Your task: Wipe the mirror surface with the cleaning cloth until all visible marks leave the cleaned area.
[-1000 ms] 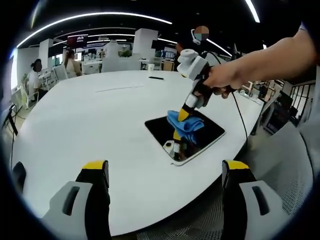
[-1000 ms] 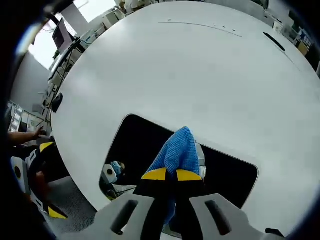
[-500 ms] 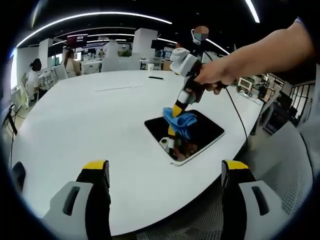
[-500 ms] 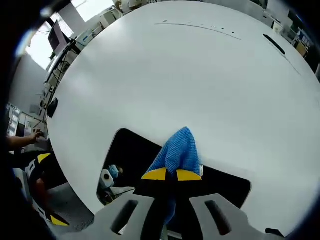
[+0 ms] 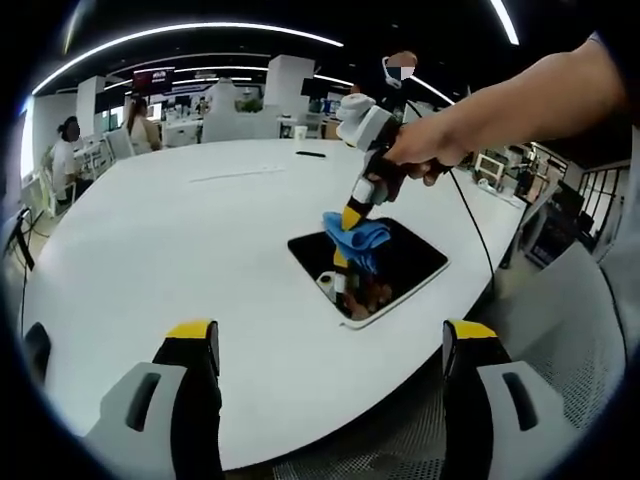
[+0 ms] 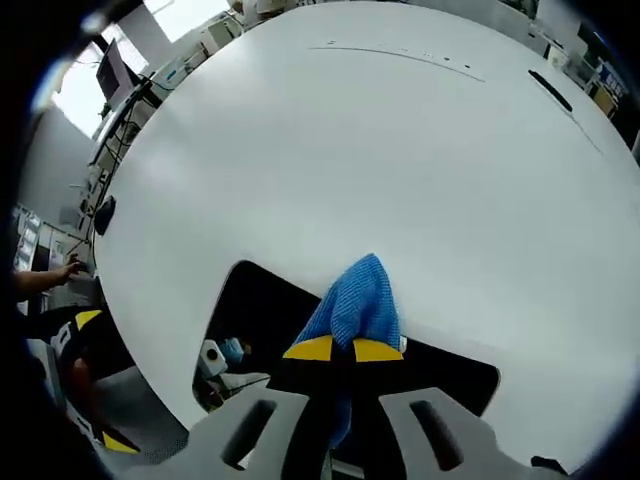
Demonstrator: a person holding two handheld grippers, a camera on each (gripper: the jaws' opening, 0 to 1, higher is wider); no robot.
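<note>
Wiping was under way: the right tool, clamped on the blue cleaning cloth, pressed it onto the mirror near the tabletop edge; the left tool stood apart, empty. Remaining marks could not be judged.

Blue cloth: woven, textured, matt. Mirror: glossy, dark, reflective, w/ pale rim. Table: smooth white, slight sheen.

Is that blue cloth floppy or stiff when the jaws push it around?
Probably floppy: the blue cloth bunches and folds where the right gripper pinches it. It looks light, and likely slides easily over the smooth mirror, which lies flat on the white table.
</note>
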